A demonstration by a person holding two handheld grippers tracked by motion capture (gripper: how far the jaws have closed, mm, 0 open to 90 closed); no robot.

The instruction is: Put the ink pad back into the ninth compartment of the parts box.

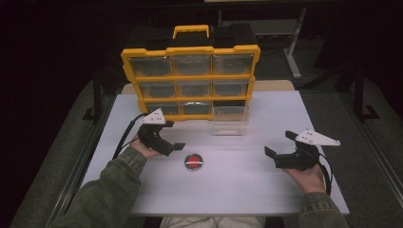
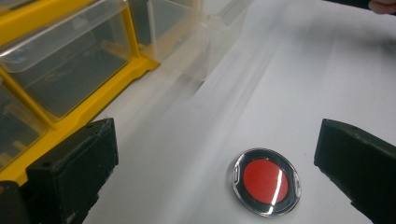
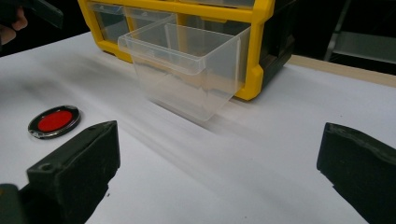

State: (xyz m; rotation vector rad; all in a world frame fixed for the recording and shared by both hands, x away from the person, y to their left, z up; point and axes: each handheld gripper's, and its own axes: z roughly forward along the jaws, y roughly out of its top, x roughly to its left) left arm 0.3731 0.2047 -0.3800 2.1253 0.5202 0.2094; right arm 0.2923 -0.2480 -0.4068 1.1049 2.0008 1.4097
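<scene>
A small round disc (image 1: 193, 162) with a red centre and a dark, shiny rim lies flat on the white table (image 1: 228, 185). My left gripper (image 1: 174, 136) stands open just left of it, with nothing held. In the left gripper view the disc (image 2: 266, 181) lies low between the spread jaws of the left gripper (image 2: 217, 140), nearer the right one. My right gripper (image 1: 279, 143) is open over the table's right side, empty. From the right gripper view, the open right gripper (image 3: 219, 140) faces a clear plastic drawer (image 3: 187, 65), and the disc (image 3: 54, 121) lies far left.
A yellow organizer (image 1: 190, 76) with clear drawers stands upright at the table's far edge. One clear drawer (image 1: 230, 121) stands pulled out on the table in front of its lower right slot. The table drops off at its left and right edges.
</scene>
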